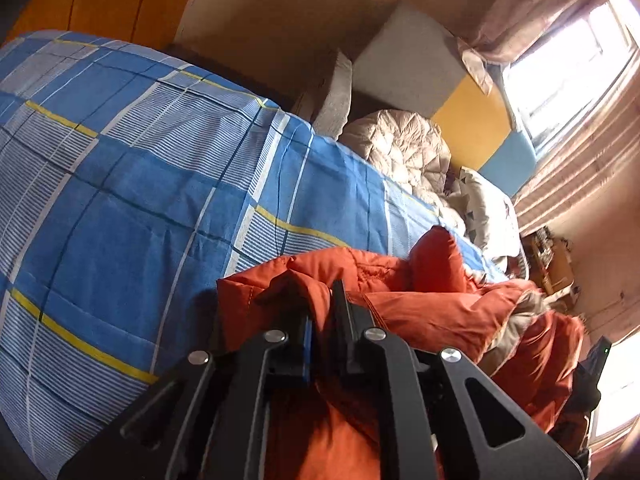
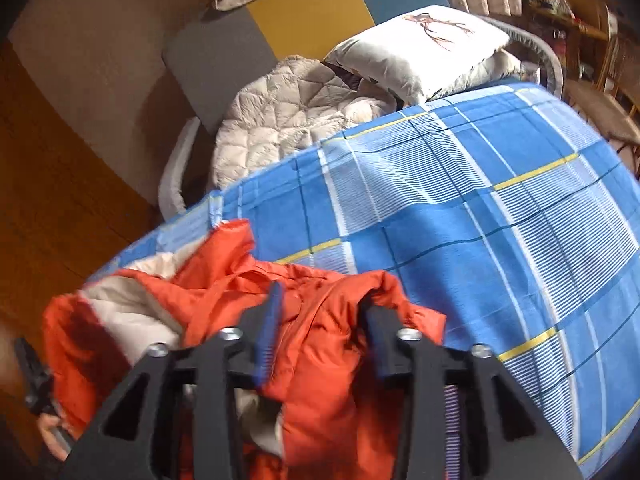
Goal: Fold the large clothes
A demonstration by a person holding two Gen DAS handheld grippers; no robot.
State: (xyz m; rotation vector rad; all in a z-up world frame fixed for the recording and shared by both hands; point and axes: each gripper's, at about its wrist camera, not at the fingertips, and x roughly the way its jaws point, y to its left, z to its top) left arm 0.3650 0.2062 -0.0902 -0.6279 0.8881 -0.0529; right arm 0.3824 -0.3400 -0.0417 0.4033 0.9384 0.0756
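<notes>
Lying crumpled on the near part of the bed, the puffy orange quilted jacket with a pale beige lining (image 1: 420, 304) spreads across the blue checked bedsheet with white and yellow lines (image 1: 132, 200), its folds bunched up and part of the lining turned outward. The left tongs (image 1: 322, 300) stand almost closed, and a ridge of the orange fabric sits pinched in the narrow gap between the two black fingers. In the right wrist view the same jacket (image 2: 320, 320) fills the foreground, and the right tongs (image 2: 324, 312) stand apart with a fold of the fabric lying between them; the blue-padded fingers (image 2: 270, 332) do not press on it. The sheet (image 2: 480, 220) stretches away smooth beyond the jacket. Farther back, toward the head of the bed, lies a cream diamond-quilted garment or cover (image 2: 288, 120), heaped loosely, and just beside it a white pillow with a brown printed figure (image 2: 424, 48). Behind these rises a padded headboard in grey, yellow and blue panels (image 2: 312, 12), with pinkish curtains (image 1: 560, 12) by a bright window (image 1: 560, 80).
</notes>
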